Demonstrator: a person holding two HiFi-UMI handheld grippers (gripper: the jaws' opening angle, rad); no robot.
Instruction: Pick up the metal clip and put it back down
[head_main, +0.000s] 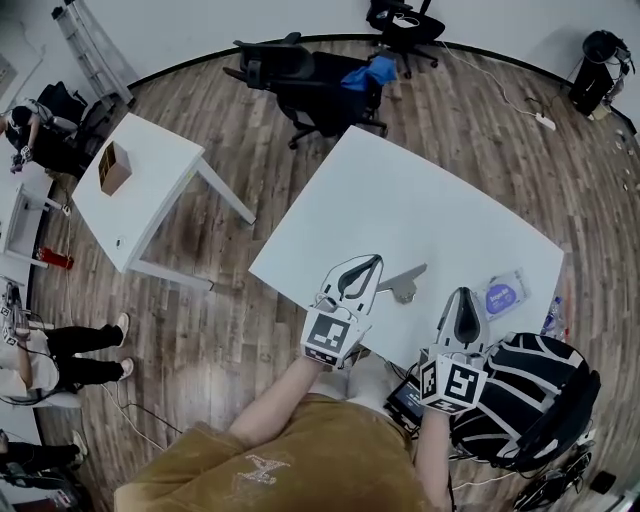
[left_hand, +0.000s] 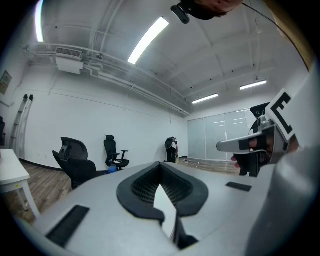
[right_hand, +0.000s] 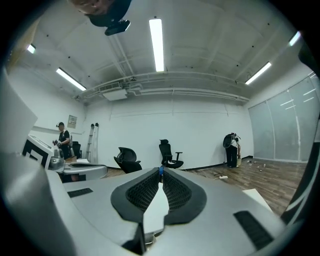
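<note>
The metal clip (head_main: 404, 283), a flat grey piece, lies on the white table (head_main: 400, 210) near its front edge. My left gripper (head_main: 376, 260) is just left of the clip, shut and with nothing in it; its tips meet in the left gripper view (left_hand: 161, 166). To the right of the clip is my right gripper (head_main: 463, 293), also shut and holding nothing (right_hand: 161, 172). Both gripper views look out over the room, and the clip is in neither.
A packet with a purple label (head_main: 503, 296) lies on the table's right side. A striped black and white backpack (head_main: 535, 395) sits below the right gripper. Office chairs (head_main: 310, 85) stand beyond the table. A small white table (head_main: 150, 215) with a cardboard box (head_main: 114, 168) is at left.
</note>
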